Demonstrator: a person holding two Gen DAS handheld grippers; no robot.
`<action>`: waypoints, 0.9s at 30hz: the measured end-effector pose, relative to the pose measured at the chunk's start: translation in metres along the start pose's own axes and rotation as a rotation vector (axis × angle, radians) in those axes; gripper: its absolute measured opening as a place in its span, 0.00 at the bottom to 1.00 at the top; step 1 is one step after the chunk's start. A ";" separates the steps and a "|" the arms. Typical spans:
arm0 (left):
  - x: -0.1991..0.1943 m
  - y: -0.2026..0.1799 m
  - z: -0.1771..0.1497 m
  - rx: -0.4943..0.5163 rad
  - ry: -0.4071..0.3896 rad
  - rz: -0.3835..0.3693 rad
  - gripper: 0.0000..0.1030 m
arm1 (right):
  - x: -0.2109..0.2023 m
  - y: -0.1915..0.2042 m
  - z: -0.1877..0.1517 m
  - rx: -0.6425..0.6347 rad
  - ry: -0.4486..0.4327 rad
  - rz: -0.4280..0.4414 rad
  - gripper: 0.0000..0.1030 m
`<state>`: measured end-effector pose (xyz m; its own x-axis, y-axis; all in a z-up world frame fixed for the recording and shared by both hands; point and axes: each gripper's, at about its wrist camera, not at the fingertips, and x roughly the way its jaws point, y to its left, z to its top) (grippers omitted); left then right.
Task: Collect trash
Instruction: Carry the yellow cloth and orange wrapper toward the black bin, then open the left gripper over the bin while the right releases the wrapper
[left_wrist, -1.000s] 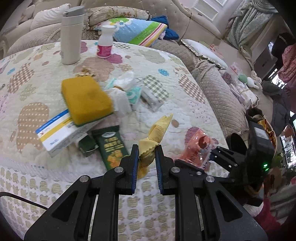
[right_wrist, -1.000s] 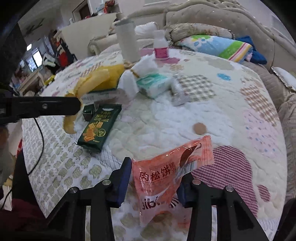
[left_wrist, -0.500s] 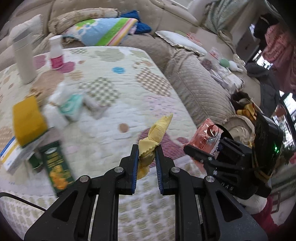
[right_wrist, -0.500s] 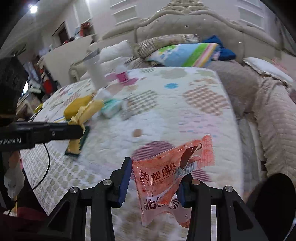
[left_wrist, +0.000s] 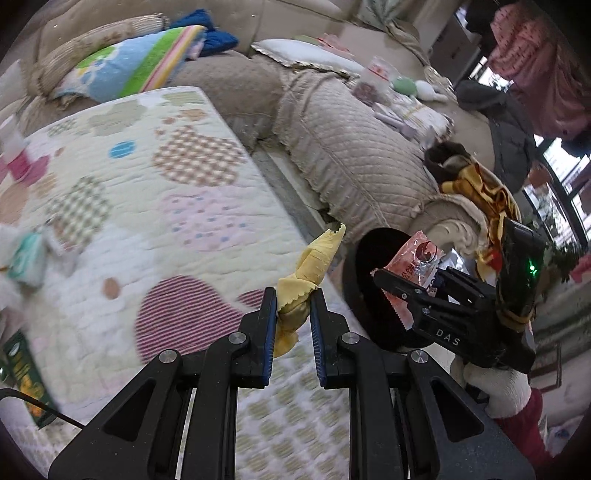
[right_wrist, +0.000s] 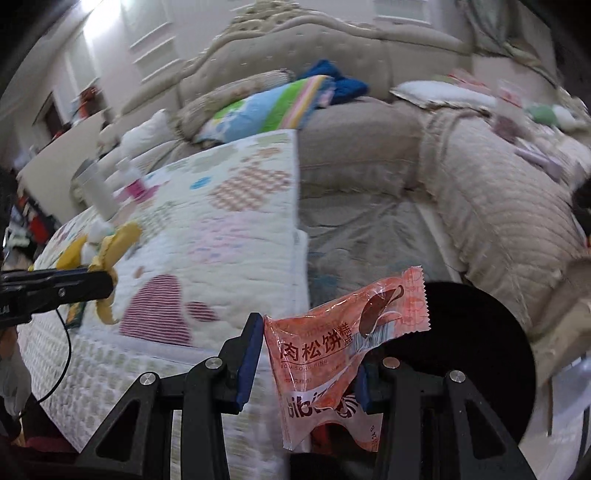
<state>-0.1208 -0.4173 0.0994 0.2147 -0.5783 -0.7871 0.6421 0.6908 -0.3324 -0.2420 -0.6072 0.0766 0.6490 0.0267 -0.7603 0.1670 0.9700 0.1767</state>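
Both hands carry a piece of trash, and both pieces are off the table (left_wrist: 192, 206). The left gripper (left_wrist: 293, 314) has its jaws clenched on a crumpled yellow wrapper (left_wrist: 314, 266), which sticks up and forward from between the blue pads, just past the table's edge. The right gripper (right_wrist: 306, 354) grasps an orange snack packet (right_wrist: 332, 343) — the packet hangs twisted between the jaws, its top corner raised toward a black bin (right_wrist: 480, 350) that stands on the floor between the table and the quilted sofa (right_wrist: 498, 206).

In the left wrist view the same bin shows as a dark round mouth (left_wrist: 369, 266) right behind the packet, so the right hand is at or over the rim, and the left hand is just beside it.

As for progress, I judge the task to be partway through: two items are picked up and brought to the bin, but neither is dropped yet. The next step calls for letting the jaws go once each piece is clearly over the opening — the light wrapper could cling to a pad or flutter outside.

More is left on the table: a green packet (left_wrist: 22, 373) at the near left edge and some white and teal tissue packs (left_wrist: 26, 258), blurred here. Which of these count as trash I cannot say.
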 end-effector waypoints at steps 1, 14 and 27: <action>0.004 -0.006 0.002 0.009 0.005 -0.005 0.15 | -0.001 -0.006 -0.002 0.011 0.001 -0.008 0.40; 0.062 -0.062 0.020 0.041 0.089 -0.115 0.15 | -0.010 -0.077 -0.023 0.149 0.022 -0.054 0.40; 0.089 -0.079 0.023 0.045 0.135 -0.148 0.15 | -0.009 -0.097 -0.029 0.244 0.018 -0.038 0.71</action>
<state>-0.1361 -0.5334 0.0676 0.0167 -0.6063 -0.7951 0.6921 0.5810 -0.4284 -0.2858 -0.6947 0.0481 0.6260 -0.0020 -0.7798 0.3665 0.8834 0.2920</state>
